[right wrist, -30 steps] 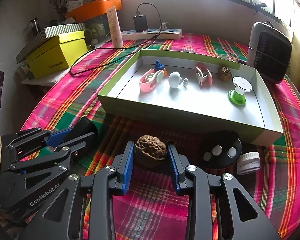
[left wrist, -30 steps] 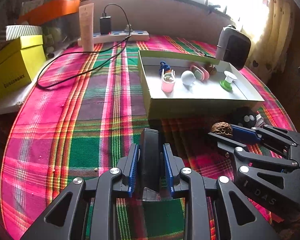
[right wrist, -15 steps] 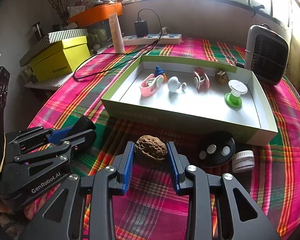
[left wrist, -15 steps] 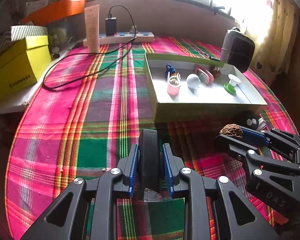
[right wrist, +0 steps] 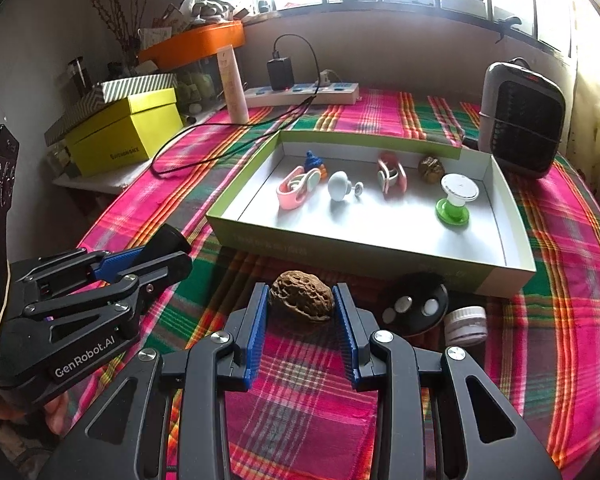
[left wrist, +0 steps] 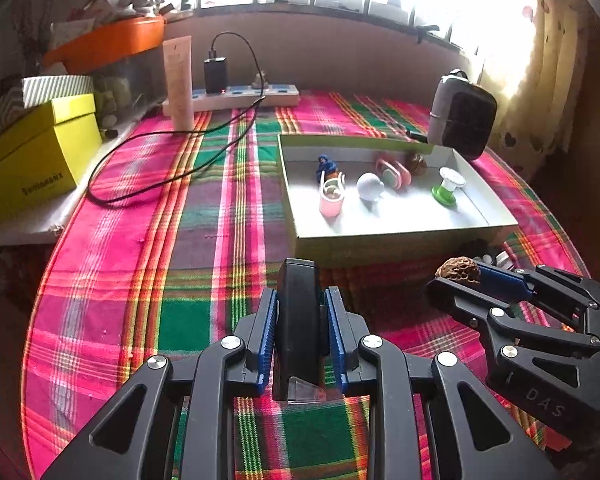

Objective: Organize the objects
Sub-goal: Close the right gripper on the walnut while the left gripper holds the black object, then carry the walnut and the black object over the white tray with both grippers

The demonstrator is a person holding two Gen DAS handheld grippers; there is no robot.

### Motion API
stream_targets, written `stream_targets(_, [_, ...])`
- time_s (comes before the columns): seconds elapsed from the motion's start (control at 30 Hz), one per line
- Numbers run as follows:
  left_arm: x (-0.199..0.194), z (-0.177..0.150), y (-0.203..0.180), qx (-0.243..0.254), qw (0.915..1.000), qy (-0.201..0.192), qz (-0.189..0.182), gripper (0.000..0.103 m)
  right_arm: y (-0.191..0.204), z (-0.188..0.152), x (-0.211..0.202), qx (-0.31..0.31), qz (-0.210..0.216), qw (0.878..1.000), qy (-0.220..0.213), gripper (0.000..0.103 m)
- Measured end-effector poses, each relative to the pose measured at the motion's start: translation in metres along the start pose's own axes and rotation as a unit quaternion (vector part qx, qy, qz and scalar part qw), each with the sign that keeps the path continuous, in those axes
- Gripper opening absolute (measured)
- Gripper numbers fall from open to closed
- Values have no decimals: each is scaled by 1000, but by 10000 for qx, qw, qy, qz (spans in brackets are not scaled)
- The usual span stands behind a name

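Change since earlier frames: both grippers sit higher above the desk (right wrist: 308,392), grips unchanged. Left gripper (left wrist: 300,320): jaws narrow, clamped on black block (left wrist: 299,312). Right gripper (right wrist: 302,304): jaws partly open, gripping walnut (right wrist: 302,297); tray (right wrist: 372,252) just beyond.

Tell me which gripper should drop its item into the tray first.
Probably right: the right gripper holding the walnut sits directly before the tray's near wall; the left gripper is off its corner.

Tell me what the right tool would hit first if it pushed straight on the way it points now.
Most likely the near wall of the shallow box, just beyond the walnut the right tool holds. Pointing downward, it might meet the plaid cloth first; depth is unclear.
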State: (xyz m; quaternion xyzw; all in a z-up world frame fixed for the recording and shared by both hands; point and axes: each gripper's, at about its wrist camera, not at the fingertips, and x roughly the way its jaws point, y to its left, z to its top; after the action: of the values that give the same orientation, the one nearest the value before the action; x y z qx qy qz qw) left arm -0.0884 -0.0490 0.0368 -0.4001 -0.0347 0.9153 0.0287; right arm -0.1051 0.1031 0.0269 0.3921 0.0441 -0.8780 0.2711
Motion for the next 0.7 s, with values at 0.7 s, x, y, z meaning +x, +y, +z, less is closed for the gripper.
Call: stream_targets(0.7, [4,30,-26,73,9994,-85,-313,22,-29,23,-10,125,-130,9996,-198,34])
